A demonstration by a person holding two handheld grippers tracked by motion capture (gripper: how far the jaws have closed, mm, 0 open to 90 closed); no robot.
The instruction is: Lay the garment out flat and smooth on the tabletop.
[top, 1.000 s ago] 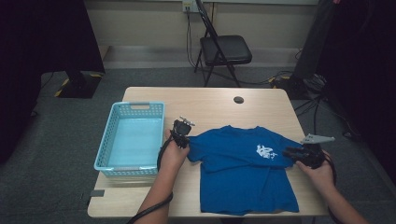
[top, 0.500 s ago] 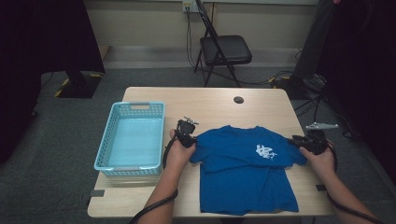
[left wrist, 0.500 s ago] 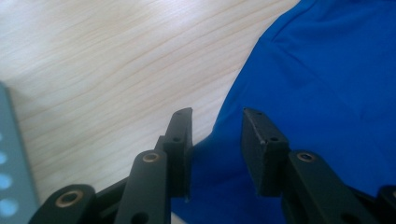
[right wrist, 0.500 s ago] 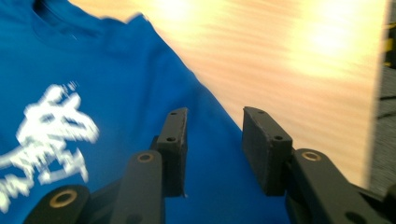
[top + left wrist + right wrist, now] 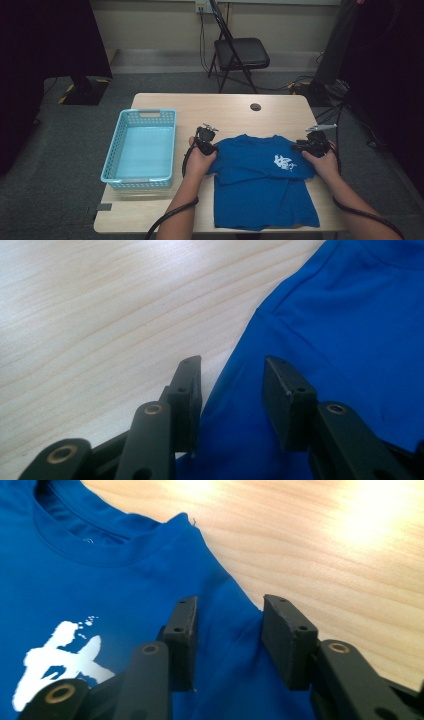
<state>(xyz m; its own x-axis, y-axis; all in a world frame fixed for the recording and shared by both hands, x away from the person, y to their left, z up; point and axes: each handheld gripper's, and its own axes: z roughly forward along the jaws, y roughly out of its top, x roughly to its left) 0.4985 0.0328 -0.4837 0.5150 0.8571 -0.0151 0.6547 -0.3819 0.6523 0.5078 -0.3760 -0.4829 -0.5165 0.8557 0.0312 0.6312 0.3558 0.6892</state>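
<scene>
Two grippers sit at opposite shoulders of the blue T-shirt (image 5: pixel 262 187), which lies flat on the worktop (image 5: pixel 235 107) beside the light blue basket (image 5: pixel 142 150). My left gripper (image 5: pixel 231 390) has just been opening; its jaws stand apart over the sleeve edge, pads not pressing cloth. My right gripper (image 5: pixel 227 632) has likewise just opened, straddling the shoulder seam near the collar without clamping. I judge both were placed there to spread the garment square (likely ahead of folding). Front faces up, white print (image 5: pixel 62 662) on the chest, fabric mostly smooth, light creases near the sleeves.
</scene>
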